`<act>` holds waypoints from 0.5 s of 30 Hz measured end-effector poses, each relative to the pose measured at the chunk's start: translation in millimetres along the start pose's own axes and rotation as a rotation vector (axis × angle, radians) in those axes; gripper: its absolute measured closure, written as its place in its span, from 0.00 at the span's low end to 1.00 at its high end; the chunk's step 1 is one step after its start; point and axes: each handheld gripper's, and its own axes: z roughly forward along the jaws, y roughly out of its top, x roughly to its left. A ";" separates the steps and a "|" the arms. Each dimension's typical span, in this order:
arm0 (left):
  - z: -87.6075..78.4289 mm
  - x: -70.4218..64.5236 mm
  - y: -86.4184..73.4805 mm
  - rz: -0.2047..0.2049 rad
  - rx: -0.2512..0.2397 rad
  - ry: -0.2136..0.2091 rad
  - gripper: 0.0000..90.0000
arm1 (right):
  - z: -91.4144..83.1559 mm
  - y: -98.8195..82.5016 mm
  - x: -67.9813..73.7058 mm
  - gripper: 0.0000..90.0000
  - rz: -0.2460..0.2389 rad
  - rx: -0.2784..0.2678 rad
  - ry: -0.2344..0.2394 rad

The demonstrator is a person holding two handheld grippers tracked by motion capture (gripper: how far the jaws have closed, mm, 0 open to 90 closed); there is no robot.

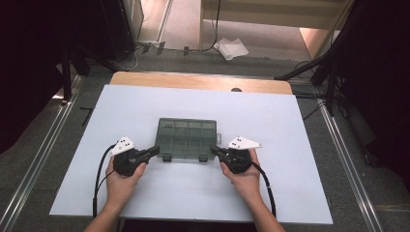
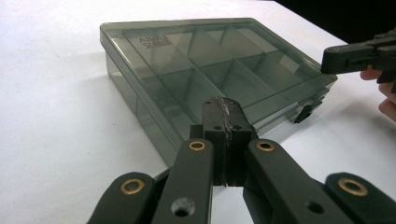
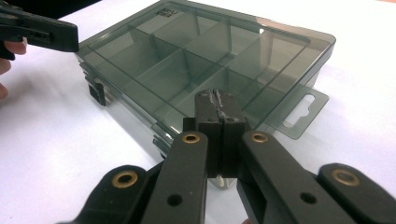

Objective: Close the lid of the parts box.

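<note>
Left fingers (image 2: 223, 122): pressed together, empty, tips at box's near-left corner.
Right fingers (image 3: 218, 112): pressed together, empty, tips at near-right corner.
Compartment box (image 1: 186, 137): smoky clear plastic, lid down, flat on white counter (image 1: 145, 106) between both grippers.
Handling: judged light, stiff, slick; thin lid may flex.
Hold: front latches (image 2: 308, 111), or hang tab (image 3: 303, 112).
</note>
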 end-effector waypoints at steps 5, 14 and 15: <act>1.2 -1.0 -0.5 0.009 -0.008 0.008 1.00 | -0.7 -0.7 1.2 1.00 -0.005 -0.006 -0.011; -1.9 -4.7 -1.8 0.022 -0.018 0.020 0.98 | -7.2 -3.4 -1.8 1.00 0.025 -0.006 0.000; -2.5 -5.1 -1.8 0.024 -0.022 0.021 0.98 | -8.0 -3.6 -2.0 1.00 0.023 -0.007 0.003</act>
